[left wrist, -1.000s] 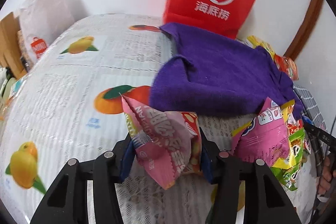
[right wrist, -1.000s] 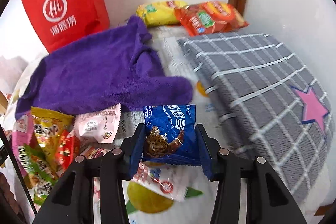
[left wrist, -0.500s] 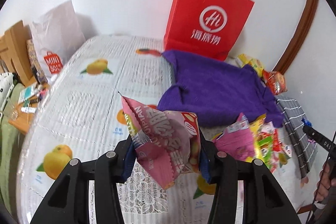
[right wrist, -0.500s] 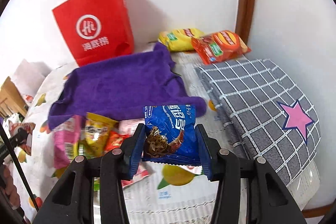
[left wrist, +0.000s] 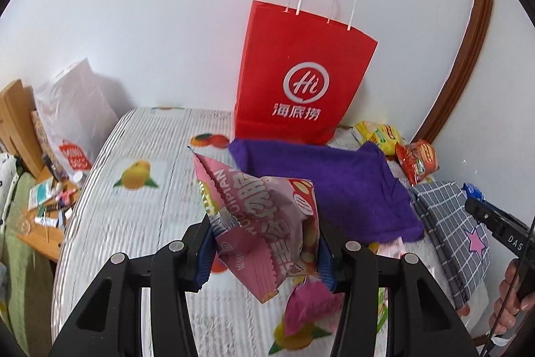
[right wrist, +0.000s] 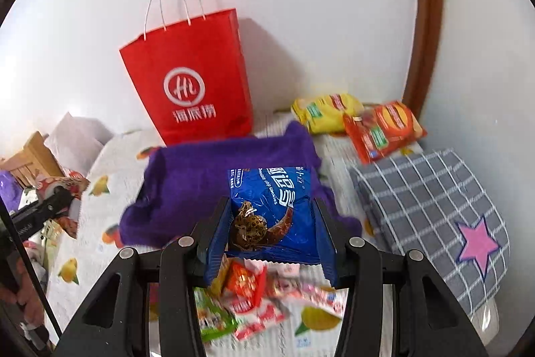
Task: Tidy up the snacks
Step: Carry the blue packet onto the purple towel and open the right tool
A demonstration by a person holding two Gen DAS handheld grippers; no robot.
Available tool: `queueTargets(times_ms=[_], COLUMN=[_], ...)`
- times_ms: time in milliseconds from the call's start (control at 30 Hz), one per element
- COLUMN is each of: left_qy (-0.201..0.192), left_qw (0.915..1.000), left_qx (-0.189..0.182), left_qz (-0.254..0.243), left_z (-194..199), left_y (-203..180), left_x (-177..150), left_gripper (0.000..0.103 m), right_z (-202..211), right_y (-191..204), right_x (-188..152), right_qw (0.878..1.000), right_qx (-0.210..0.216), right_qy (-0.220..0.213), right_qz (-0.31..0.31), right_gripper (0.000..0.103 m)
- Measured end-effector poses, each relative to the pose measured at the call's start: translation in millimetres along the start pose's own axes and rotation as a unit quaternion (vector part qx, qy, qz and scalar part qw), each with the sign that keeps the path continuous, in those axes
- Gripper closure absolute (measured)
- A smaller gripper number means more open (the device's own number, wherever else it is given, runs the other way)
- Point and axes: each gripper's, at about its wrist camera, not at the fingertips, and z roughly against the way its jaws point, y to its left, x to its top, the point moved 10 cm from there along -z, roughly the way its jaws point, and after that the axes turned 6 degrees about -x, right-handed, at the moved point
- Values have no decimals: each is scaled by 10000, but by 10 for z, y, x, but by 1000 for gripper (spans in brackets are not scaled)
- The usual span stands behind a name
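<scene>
The left gripper point(left wrist: 264, 251) has its jaws part-way closed, pinched on a crumpled pink snack packet point(left wrist: 264, 219). The blue pads press its lower sides, so the packet stands up between them with its torn-looking corner pointing away from the tool. It hangs clear above the fruit-printed table cover point(left wrist: 140, 223), which suggests it is being carried rather than set down. Below and just right of this tool lies another pink packet point(left wrist: 311, 303) on the cover. Ahead of the fingers spreads a purple towel point(left wrist: 337, 186), and beyond that a red paper bag point(left wrist: 301, 79) stands upright against the wall, mouth up; I judge it the likely place for the snacks.

The right gripper point(right wrist: 272, 235) is likewise part-way closed, clamped on a blue cookie packet point(right wrist: 272, 206) across its width, the packet upright and held flat between the pads. Directly beneath this tool a loose heap of small packets point(right wrist: 254, 296) waits on the cover. Ahead sits the same towel, with the red bag behind it to the left. Far ahead to the right, a yellow bag point(right wrist: 326, 116) and an orange bag point(right wrist: 384, 129) lie touching by the wall. To the right rests a folded grey checked cloth point(right wrist: 431, 206) with a pink star.

Holding one packet per tool lets both go over in a single trip, in my judgement.
</scene>
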Motion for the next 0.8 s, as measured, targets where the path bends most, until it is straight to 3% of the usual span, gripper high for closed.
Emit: queueTargets(times_ms=[367, 600, 800], left_qy=[31, 61, 241], left_qw=[9999, 9999, 9995], left_qx=[89, 105, 210], left_qz=[-105, -80, -10], left_z=[-507, -850, -1165], left_y=[-180, -225, -150], left_x=[492, 664, 608], left_gripper=[55, 55, 55], right_z=[-465, -907, -1310], right_y=[225, 395, 412], right_x=[628, 782, 730], right_qw=[9995, 9986, 9979], right_qx=[295, 513, 500], right_qy=[-82, 121, 404], right_qz=[77, 40, 123], right_gripper=[56, 56, 56])
